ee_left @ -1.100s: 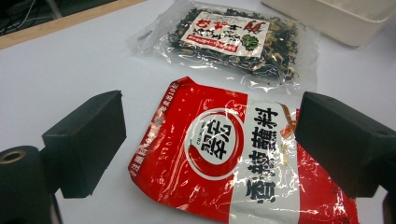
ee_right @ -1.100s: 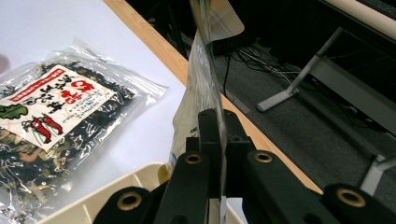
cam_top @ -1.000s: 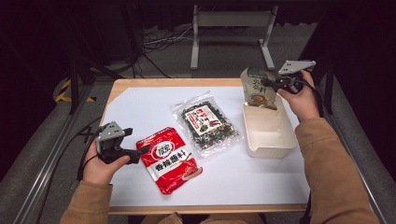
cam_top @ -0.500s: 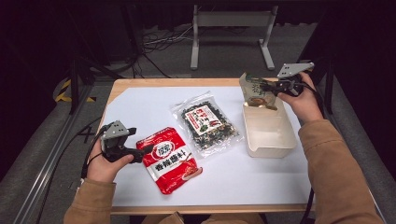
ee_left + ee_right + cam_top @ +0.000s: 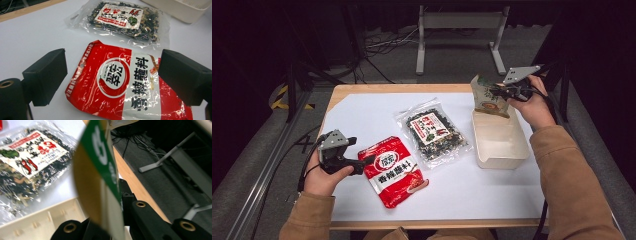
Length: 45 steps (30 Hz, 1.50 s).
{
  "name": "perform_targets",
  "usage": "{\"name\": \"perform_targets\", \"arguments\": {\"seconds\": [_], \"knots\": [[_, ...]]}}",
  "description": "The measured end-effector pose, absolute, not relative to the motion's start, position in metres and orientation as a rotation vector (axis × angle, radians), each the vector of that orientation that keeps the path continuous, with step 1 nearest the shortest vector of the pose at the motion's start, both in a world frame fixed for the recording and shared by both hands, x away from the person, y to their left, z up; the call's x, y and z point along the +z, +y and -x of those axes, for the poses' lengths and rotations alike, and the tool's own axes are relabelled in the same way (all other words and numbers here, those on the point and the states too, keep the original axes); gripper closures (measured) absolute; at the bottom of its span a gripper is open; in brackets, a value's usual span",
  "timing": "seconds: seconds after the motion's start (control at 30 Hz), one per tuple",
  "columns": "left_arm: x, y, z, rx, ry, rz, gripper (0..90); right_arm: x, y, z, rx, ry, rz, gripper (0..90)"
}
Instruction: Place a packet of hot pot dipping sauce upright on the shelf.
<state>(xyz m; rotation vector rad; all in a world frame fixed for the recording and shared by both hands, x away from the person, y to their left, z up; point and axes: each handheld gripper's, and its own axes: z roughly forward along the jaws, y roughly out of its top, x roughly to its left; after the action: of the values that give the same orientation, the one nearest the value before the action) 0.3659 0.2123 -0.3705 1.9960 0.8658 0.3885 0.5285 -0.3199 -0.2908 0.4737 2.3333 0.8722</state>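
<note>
A red and white snack packet (image 5: 394,170) (image 5: 120,85) lies flat on the white table cover near the front left. My left gripper (image 5: 360,164) (image 5: 112,77) stands open at its left edge, one jaw on either side of the packet and neither pressing on it. At the far right my right gripper (image 5: 496,93) (image 5: 110,220) is shut on a green and tan packet (image 5: 486,96) (image 5: 100,170). It holds the packet upright over the far end of the cream bin (image 5: 499,142) (image 5: 37,220), and its jaws have just closed a little tighter on it.
A clear bag of dark dried food (image 5: 432,131) (image 5: 122,20) (image 5: 27,162) lies mid-table between the red packet and the bin. The bin holds nothing. A metal stand (image 5: 459,22) and cables sit on the floor beyond the table's far edge.
The right hand has shifted only slightly, still holding the green packet above the bin. The left gripper stays open beside the red packet.
</note>
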Motion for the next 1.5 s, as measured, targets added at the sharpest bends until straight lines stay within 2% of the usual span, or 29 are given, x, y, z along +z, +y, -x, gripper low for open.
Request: {"name": "perform_targets", "arguments": {"seconds": [0.17, 0.47, 1.0, 1.33, 1.5], "knots": [[-0.371, 0.214, -0.365, 0.386, 0.872, -1.993, 9.1, -0.282, -0.319, -0.531, 0.824, 2.321, -0.447, 89.0], [-0.371, 0.215, -0.364, 0.391, 0.878, -1.992, 9.1, -0.294, -0.312, -0.535, 0.887, 2.399, -0.428, 88.7], [-0.372, 0.213, -0.367, 0.376, 0.878, -1.996, 9.1, -0.287, -0.328, -0.531, 0.803, 2.427, -0.432, 88.9], [-0.373, 0.213, -0.366, 0.381, 0.875, -1.997, 9.1, -0.310, -0.315, -0.540, 0.916, 2.455, -0.471, 88.1], [-0.373, 0.214, -0.367, 0.376, 0.876, -1.995, 9.1, -0.325, -0.327, -0.545, 0.927, 2.435, -0.577, 88.1]]}}
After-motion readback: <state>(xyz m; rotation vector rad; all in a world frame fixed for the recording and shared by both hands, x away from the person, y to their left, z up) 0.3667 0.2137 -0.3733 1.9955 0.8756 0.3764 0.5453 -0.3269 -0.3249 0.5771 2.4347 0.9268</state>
